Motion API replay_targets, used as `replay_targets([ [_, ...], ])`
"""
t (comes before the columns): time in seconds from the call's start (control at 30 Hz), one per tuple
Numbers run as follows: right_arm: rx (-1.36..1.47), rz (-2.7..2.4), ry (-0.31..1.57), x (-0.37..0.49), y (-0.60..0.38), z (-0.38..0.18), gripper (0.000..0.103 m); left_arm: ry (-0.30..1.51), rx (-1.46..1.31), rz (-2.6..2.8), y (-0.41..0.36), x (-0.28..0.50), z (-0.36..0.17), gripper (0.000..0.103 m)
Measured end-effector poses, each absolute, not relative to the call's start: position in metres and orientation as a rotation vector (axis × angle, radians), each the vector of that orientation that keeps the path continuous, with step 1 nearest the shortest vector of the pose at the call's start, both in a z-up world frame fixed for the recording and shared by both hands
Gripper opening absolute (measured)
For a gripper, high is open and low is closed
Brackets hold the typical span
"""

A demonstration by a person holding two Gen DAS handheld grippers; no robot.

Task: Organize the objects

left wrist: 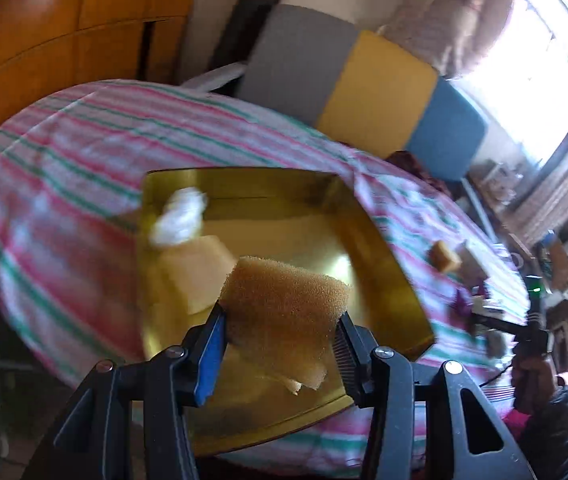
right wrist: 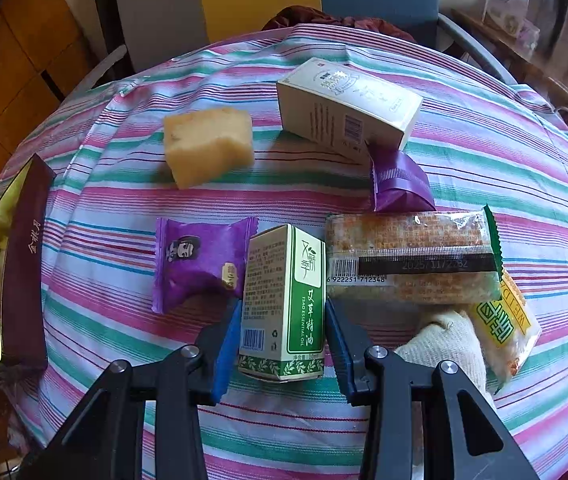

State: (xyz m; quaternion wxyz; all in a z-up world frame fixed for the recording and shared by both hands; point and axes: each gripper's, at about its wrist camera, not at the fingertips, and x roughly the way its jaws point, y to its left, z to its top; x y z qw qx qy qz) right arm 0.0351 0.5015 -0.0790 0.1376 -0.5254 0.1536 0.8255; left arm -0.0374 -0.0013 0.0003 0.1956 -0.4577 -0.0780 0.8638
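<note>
Striped tablecloth (right wrist: 483,152) under everything. My left gripper (left wrist: 280,320) clamps brown sponge (left wrist: 284,304) above gold tray (left wrist: 375,248); my right gripper (right wrist: 284,332) brackets green oil box (right wrist: 284,304), contact unclear.

The left tool (left wrist: 282,332) is raised and tilted to look downward, its two fingers pressed in against the sides of a brown sponge (left wrist: 284,304) clamped between them. The right tool (right wrist: 284,344) sits low and level near the table (right wrist: 483,152), fingers parted on either side of a small green-and-white box (right wrist: 284,304); whether they touch it cannot be told. Far right in the left wrist view, a hand (left wrist: 531,376) grips the right tool's handle.
</note>
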Motion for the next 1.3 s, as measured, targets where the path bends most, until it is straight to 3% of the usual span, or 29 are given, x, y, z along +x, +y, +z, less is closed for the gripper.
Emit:
replay_targets([
  [0.27,-1.516,2.390,0.420,0.038,0.501,-0.078,0.042,-0.049,-1.458,2.433,-0.004,-0.039,-0.036,0.049],
  [0.57,-1.515,2.392,0.377,0.034,0.497,-0.079,0.042,0.131,-1.390,2.571,0.008,-0.074,-0.053,0.049],
  [0.83,-1.509,2.393,0.339,0.034,0.495,-0.079,0.042,0.100,-1.406,2.607,0.008,-0.103,-0.065,0.049],
  [1.3,-1.505,2.392,0.306,0.034,0.493,-0.079,0.042,0.043,-1.405,2.584,0.006,-0.083,-0.062,0.052],
])
